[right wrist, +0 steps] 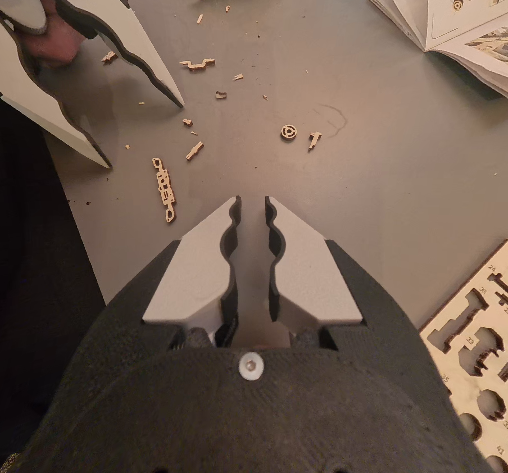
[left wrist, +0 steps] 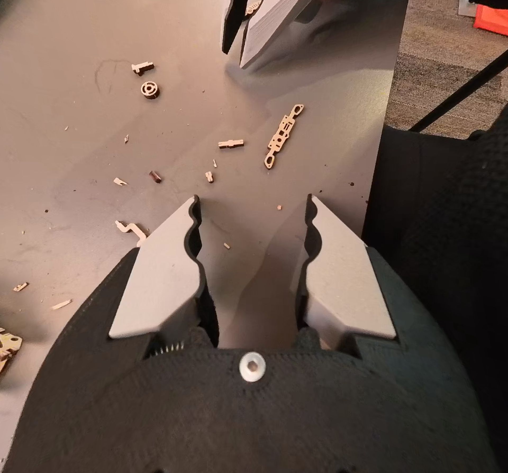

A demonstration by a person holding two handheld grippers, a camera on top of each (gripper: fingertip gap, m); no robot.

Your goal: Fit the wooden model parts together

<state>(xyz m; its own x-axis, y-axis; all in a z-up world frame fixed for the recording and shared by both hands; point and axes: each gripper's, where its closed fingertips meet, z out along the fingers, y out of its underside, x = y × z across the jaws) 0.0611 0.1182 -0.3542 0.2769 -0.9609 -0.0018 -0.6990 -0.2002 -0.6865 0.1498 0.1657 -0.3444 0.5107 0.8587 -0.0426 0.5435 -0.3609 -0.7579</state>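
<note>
Left gripper [left wrist: 254, 198]: jaws spread wide, holding nothing.
Right gripper [right wrist: 253, 200]: jaws narrowly parted, empty.
Slotted strip [right wrist: 164, 190]: lay at ten o'clock of the right gripper.
Wheel [right wrist: 289, 132]: at one o'clock.

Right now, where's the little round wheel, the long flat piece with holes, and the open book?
round wheel [right wrist: 289, 132], right wrist view, its centre ring.
long flat piece [right wrist: 164, 189], right wrist view, its middle.
open book [right wrist: 453, 20], right wrist view, its page.

Both tongs [left wrist: 253, 198] [right wrist: 253, 200] agape, empty

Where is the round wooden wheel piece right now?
The wheel lies flat on the grey table, ahead and right of the right tool, beside a small T-shaped piece.
</note>
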